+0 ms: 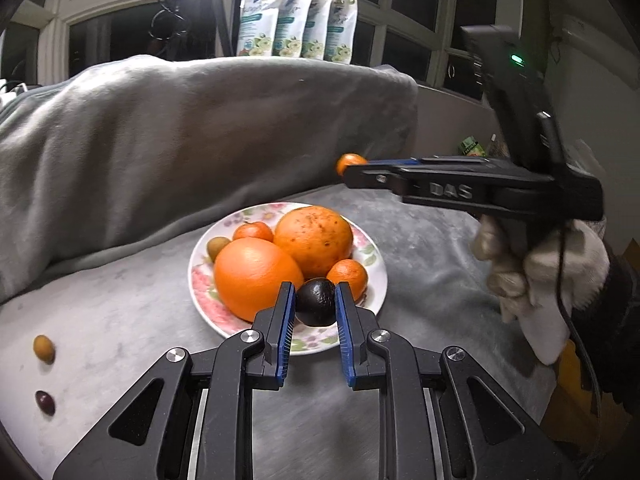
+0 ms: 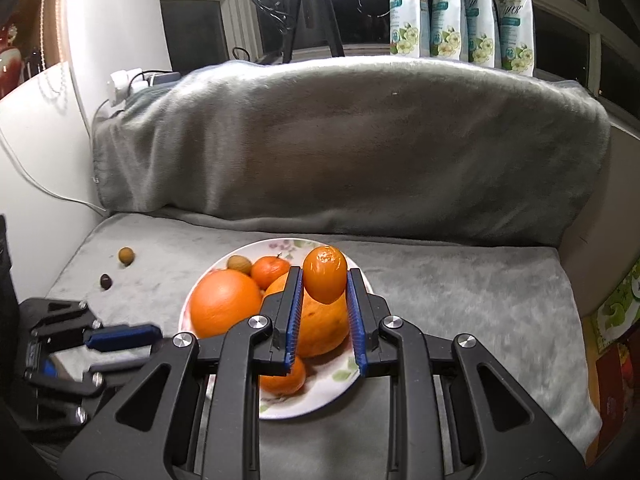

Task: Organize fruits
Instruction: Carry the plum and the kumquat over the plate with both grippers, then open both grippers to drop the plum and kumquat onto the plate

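Note:
A floral plate [image 1: 372, 272] [image 2: 344, 384] on the grey blanket holds two large oranges [image 1: 256, 276], two small mandarins [image 1: 349, 274], a greenish-brown fruit [image 1: 216, 247] and a dark avocado [image 1: 316, 301]. My left gripper [image 1: 315, 306] has a pad on each side of the avocado, just above the plate; whether it grips is unclear. My right gripper [image 2: 324, 286] is shut on a small oval orange kumquat [image 2: 325, 274] and holds it above the plate; it also shows in the left wrist view [image 1: 352, 164].
A small brownish-green fruit [image 1: 44, 349] [image 2: 126, 256] and a small dark fruit [image 1: 45, 402] [image 2: 105, 281] lie on the blanket left of the plate. A blanket-covered backrest [image 2: 352, 152] rises behind. Several white pouches [image 2: 460, 12] stand on the sill.

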### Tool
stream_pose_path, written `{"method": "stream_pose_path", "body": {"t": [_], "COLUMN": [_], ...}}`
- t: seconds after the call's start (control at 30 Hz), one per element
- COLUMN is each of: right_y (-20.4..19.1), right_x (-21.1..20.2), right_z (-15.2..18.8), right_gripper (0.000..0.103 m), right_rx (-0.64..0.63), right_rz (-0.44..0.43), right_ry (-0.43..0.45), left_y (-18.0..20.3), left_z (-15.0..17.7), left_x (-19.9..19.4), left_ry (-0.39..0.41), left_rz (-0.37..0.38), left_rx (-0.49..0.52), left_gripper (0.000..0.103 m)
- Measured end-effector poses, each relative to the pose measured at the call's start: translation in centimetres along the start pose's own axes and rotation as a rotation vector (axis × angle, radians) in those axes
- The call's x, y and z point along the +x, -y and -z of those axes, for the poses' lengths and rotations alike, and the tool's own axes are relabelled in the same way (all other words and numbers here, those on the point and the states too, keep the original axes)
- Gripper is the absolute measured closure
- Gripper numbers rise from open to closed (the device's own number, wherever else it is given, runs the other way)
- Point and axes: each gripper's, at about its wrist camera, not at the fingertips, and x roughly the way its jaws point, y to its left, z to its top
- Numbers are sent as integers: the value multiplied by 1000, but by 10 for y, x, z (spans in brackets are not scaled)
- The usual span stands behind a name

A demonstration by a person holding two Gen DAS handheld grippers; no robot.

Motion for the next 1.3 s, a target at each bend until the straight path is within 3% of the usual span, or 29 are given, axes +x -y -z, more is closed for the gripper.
{"method": "stream_pose_path", "body": {"t": [0.93, 0.97, 1.07, 1.17, 1.3], "right_y": [-2, -2, -3, -5, -4], "right_x": [60, 60, 57, 53, 46], "right_z": [-20, -20, -20, -21, -24], "right_gripper": [80, 77, 42, 36, 17], "right_rx": [24, 22, 18, 13, 20], "right_rz": [-93, -91, -85, -70, -53], "right_ry": [-66, -64, -46, -29, -3], "left_y": [17, 17, 17, 15, 11], "left_z": [-4, -4, -4, -4, -5], "left_x": [11, 11, 11, 9, 6], "left_ry": [-13, -13, -9, -2, 15], "left_rz": [-15, -18, -20, -28, -47], "left_rx": [63, 64, 70, 62, 40], "left_gripper": [83, 83, 72, 57, 38]}}
